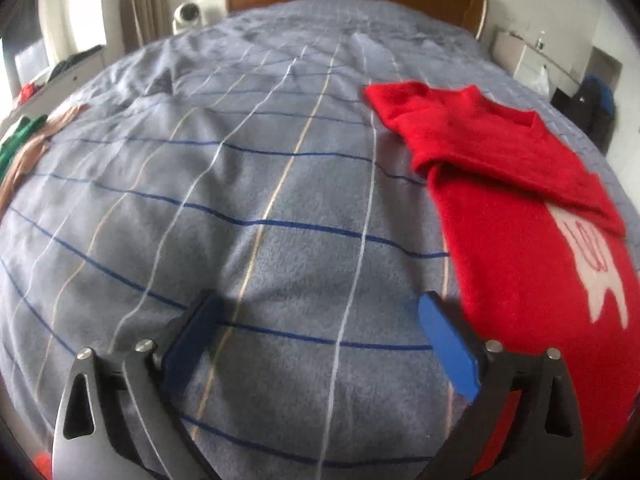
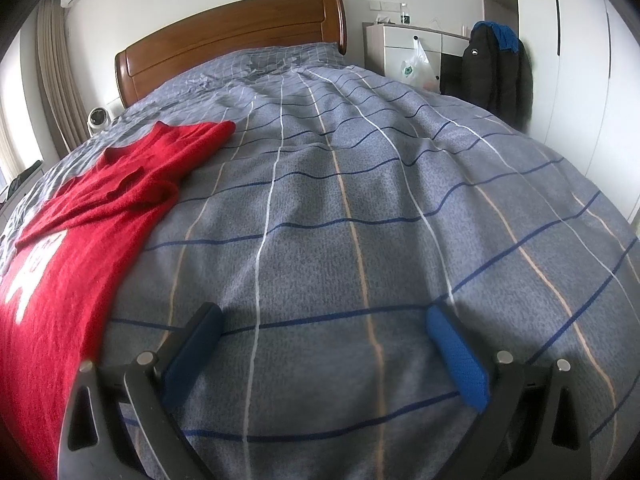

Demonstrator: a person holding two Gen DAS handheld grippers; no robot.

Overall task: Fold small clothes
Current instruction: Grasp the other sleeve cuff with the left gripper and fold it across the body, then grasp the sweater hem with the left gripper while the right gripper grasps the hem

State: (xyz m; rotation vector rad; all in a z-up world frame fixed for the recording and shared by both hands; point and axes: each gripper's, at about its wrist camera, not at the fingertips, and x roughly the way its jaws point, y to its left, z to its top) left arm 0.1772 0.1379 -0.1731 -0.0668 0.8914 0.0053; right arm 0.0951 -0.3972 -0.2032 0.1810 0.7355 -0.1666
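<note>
A red sweater (image 1: 516,208) with a white print lies flat on the blue-grey checked bedcover (image 1: 248,200), one sleeve folded across its chest. It is at the right in the left wrist view and at the left in the right wrist view (image 2: 76,240). My left gripper (image 1: 320,320) is open and empty over the bare cover, just left of the sweater's hem. My right gripper (image 2: 320,324) is open and empty over the cover (image 2: 360,200), to the right of the sweater.
A wooden headboard (image 2: 232,36) stands at the far end. Other clothes, green and tan (image 1: 24,148), lie at the bed's left edge. A white cabinet with a plastic bag (image 2: 416,64) and a dark jacket (image 2: 496,72) stand at the right. A small white fan (image 1: 188,16) sits far left.
</note>
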